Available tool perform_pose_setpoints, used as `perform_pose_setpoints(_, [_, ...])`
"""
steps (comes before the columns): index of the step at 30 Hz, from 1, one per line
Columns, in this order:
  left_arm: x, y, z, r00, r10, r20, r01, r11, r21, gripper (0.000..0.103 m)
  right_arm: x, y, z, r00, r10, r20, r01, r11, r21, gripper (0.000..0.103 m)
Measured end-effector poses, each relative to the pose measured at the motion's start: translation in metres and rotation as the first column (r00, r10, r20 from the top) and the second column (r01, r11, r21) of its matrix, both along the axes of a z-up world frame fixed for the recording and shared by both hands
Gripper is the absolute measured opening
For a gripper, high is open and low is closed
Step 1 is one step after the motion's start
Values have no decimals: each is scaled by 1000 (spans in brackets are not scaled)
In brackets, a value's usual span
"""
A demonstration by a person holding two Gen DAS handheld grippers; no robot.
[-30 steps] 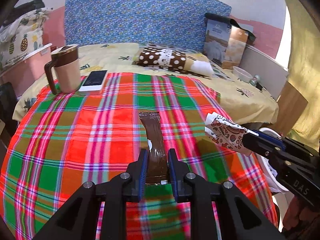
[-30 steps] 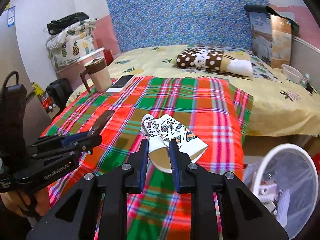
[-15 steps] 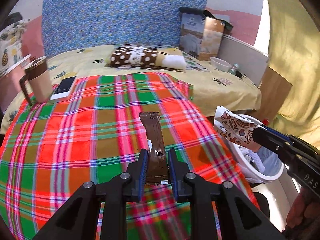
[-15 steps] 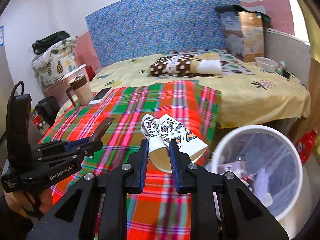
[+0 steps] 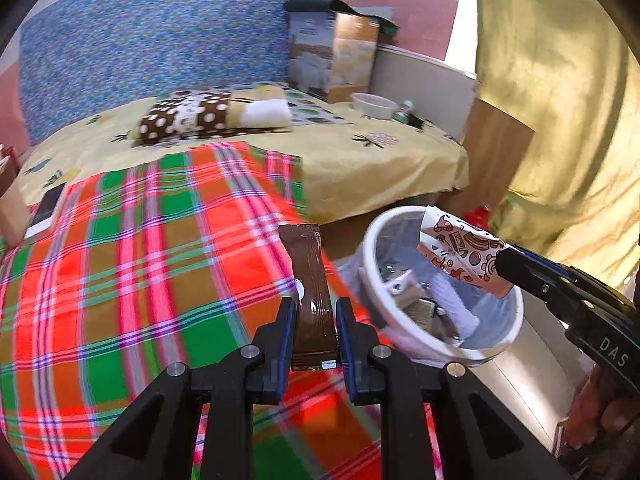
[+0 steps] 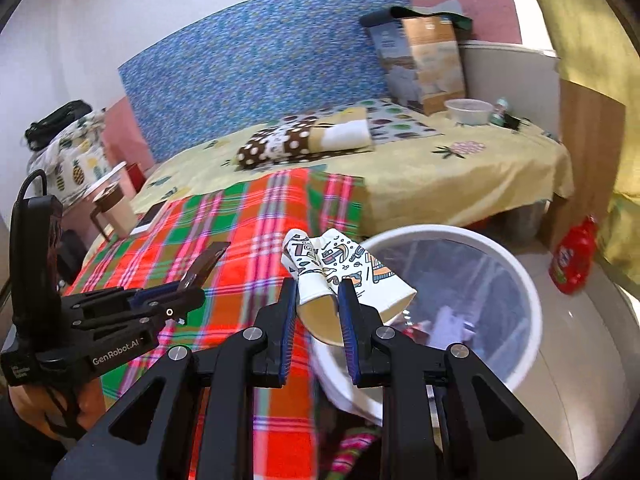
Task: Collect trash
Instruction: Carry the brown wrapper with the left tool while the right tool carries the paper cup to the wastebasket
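Here, in your left wrist view, your left tongs (image 5: 316,322) are clamped on a long brown wrapper (image 5: 307,276). It sticks out over the edge of the bright checked blanket (image 5: 132,264). The blanket lies on a bed with a yellow sheet (image 5: 360,160), and a spotted pillow (image 5: 192,118) rests near the blue headboard (image 5: 160,44). A white bin (image 5: 516,320) stands on the floor beside the bed, with trash inside. Your right tongs come in from the right, holding a crushed paper cup (image 5: 460,250) above the bin.

In your right wrist view, your right tongs (image 6: 318,300) pinch the paper cup (image 6: 340,276) at the bin's (image 6: 532,300) near rim. Your left tongs (image 6: 188,294) are on the left over the blanket (image 6: 248,240), with the wrapper (image 6: 210,258) between them. A red bottle (image 6: 572,256) stands on the floor beyond the bin.
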State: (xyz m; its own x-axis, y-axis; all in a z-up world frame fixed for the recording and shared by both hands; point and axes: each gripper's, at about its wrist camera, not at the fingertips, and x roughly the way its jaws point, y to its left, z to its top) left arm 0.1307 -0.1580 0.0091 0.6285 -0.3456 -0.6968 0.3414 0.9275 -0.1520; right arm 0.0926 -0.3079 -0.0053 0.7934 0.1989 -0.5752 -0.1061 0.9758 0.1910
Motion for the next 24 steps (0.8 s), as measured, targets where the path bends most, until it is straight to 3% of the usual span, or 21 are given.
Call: perform_pose_setpoints(24, [14,-71,-16,983,-173,-65,171,985,-38,21,-6,-55,-15,992,-121,-38,122,992,33,23])
